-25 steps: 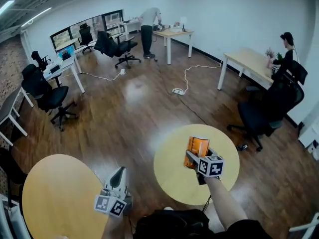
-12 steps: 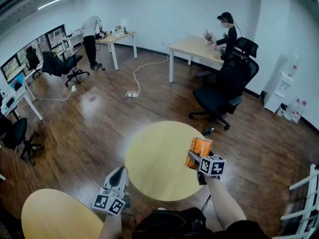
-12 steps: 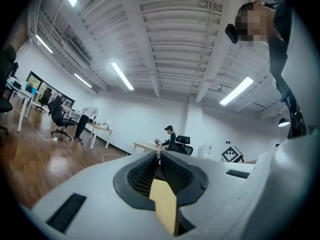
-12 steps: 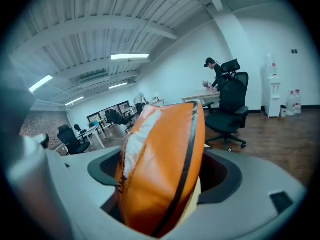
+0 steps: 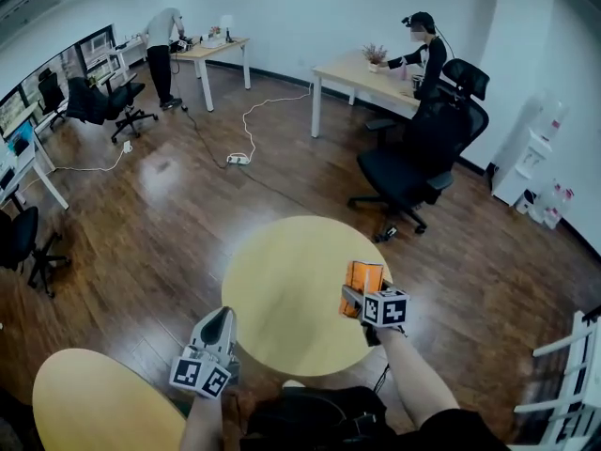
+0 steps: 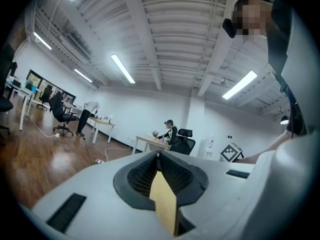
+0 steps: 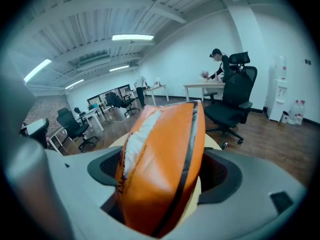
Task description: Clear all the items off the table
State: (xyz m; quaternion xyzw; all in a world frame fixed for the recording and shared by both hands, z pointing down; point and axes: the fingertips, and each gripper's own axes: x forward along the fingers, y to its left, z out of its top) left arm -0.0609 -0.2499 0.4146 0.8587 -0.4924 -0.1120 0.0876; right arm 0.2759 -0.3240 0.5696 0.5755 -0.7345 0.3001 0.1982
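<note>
Grippers are both low in the head view. Left of the left gripper (image 5: 218, 325) lies a second round table (image 5: 94, 407), cut by the picture edge. The left gripper hangs over the wood floor (image 5: 141, 252) between the two tables, its tip pointing ahead. In the left gripper view its jaws are pressed together at the tips and grip nothing. Only a thin tan strip shows in the slit below them, and what it is I cannot tell. Ahead and to the right of this gripper stands the round table (image 5: 282, 289) with a yellow top. The right gripper (image 5: 362, 294) is over the right part of this table. Its jaws stand wide and are clamped on an orange pouch (image 5: 365, 275), which sits upright between them. In the right gripper view the pouch (image 7: 160, 164) shows a white stripe on its left side. Whether it touches the table I cannot tell. Far beyond the right gripper are a black chair (image 5: 413, 163) and a person (image 5: 424, 50) at a desk
</note>
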